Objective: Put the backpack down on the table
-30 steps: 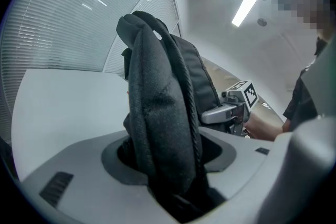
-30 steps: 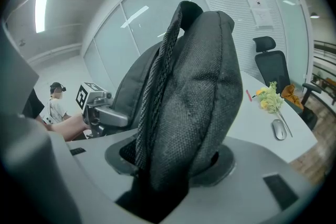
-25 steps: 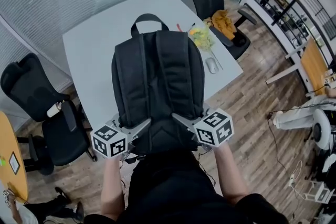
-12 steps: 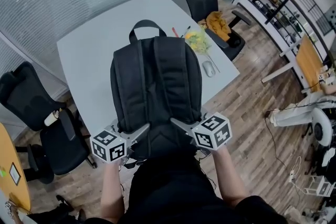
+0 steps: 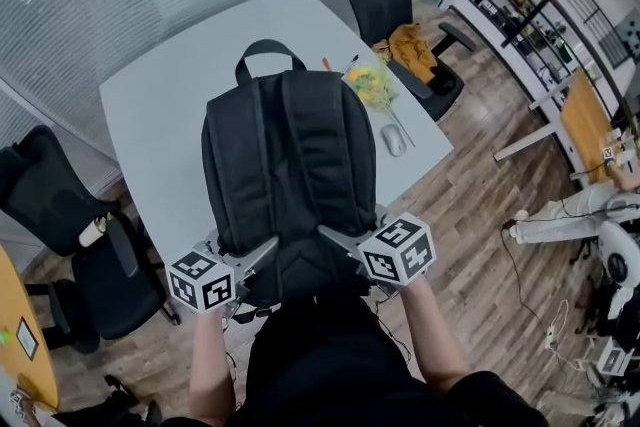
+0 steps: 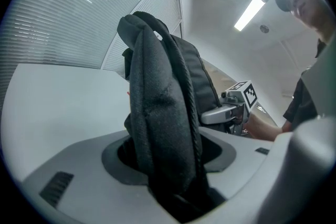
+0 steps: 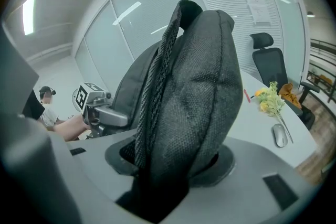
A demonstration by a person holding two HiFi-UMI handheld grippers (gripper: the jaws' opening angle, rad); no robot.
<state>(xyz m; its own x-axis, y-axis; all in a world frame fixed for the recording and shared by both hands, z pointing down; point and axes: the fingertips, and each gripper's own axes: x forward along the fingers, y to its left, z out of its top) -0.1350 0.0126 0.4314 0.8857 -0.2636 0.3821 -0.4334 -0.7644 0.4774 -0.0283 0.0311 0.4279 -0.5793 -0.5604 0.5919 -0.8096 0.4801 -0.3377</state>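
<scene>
Spanning the upper middle of the head view, the pale table (image 5: 150, 115) lies beneath the backpack (image 5: 290, 165), which sits at frame centre with its back panel up; whether its far end touches the top I cannot tell. Gripping it low on both sides likely keeps it level for lowering: the left gripper (image 5: 262, 253) and right gripper (image 5: 332, 237) each clamp a thick fold of its fabric. It is black, woven and padded, with two shoulder straps and a loop handle (image 5: 262, 45). Yellow flowers (image 5: 370, 85) and a mouse (image 5: 390, 140) lie to its right.
</scene>
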